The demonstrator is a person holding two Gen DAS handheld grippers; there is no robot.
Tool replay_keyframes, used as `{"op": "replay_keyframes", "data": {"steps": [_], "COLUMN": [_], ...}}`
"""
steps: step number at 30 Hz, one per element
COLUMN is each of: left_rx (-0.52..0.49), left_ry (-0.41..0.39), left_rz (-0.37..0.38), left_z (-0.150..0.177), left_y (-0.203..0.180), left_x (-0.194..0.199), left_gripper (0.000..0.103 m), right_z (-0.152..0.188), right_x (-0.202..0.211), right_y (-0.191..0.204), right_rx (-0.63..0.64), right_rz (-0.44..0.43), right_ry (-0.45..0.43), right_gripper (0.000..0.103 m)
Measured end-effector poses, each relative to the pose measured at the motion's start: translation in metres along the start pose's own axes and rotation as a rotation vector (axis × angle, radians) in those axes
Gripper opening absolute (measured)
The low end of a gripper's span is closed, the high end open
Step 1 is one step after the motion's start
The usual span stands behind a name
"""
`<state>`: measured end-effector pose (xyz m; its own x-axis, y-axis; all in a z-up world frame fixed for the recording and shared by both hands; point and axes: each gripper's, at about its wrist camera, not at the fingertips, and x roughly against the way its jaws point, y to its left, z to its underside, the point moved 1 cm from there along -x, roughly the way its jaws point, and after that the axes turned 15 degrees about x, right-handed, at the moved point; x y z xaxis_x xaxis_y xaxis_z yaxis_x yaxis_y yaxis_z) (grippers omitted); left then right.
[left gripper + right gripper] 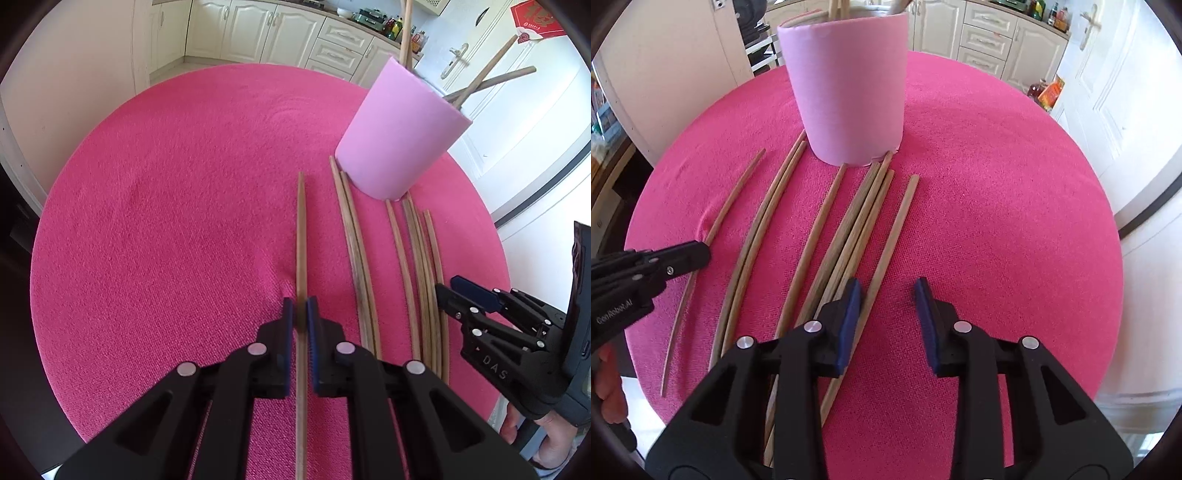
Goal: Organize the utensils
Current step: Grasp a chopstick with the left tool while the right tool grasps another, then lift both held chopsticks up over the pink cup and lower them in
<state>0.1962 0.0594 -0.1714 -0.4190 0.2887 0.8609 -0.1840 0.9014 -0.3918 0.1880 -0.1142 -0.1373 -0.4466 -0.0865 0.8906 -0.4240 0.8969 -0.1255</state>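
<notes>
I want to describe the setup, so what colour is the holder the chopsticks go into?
Light pink holder, paler than the magenta tablecloth; clearest in the right wrist view.

Table: round table (166,206), covered in bright pink cloth.
Cabinets: cream panelled kitchen cabinets (258,33) along the far wall.
Counter: bottles (393,26) and small items on top.
Door: white door (1108,74) with a metal handle.
Light: bright daylight.
</notes>
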Motion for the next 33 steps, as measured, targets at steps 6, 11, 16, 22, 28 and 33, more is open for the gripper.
{"op": "replay_keyframes", "data": {"steps": [6,11,16,22,28,33], "left_rx": [0.002,-0.010,-0.002,-0.043,-0.091,-0.098], "left_ry": [-0.017,-0.041,-0.010,0.019,0.021,0.003], "left_rz": [0.023,0.035,0.020,-0.031,-0.101,-0.095], "left_z": [-0.001,-0.002,-0.005,-0.006,-0.007,-0.006], "left_y": [0.004,0.000,-0.002,-0.011,-0.019,-0.020], "left_x": [0.010,0.017,0.013,0.003,-0.008,-0.006], "left_gripper": [0.006,0.006,0.006,0.006,0.006,0.005], "right_z": [0.010,0.018,0.022,0.024,0.024,0.030], "right_x": [0.007,0.014,0.016,0.019,0.018,0.019], "right_y": [-0.015,-0.020,-0.024,-0.022,-0.024,-0.029], "right_rx": [-0.030,-0.047,-0.062,-0.070,-0.070,-0.099], "right_rz": [-0.058,-0.090,-0.119,-0.137,-0.149,-0.177], "right_ry": [-0.008,-0.041,-0.057,-0.071,-0.074,-0.108], "right_gripper": [0.006,0.006,0.006,0.006,0.006,0.006]}}
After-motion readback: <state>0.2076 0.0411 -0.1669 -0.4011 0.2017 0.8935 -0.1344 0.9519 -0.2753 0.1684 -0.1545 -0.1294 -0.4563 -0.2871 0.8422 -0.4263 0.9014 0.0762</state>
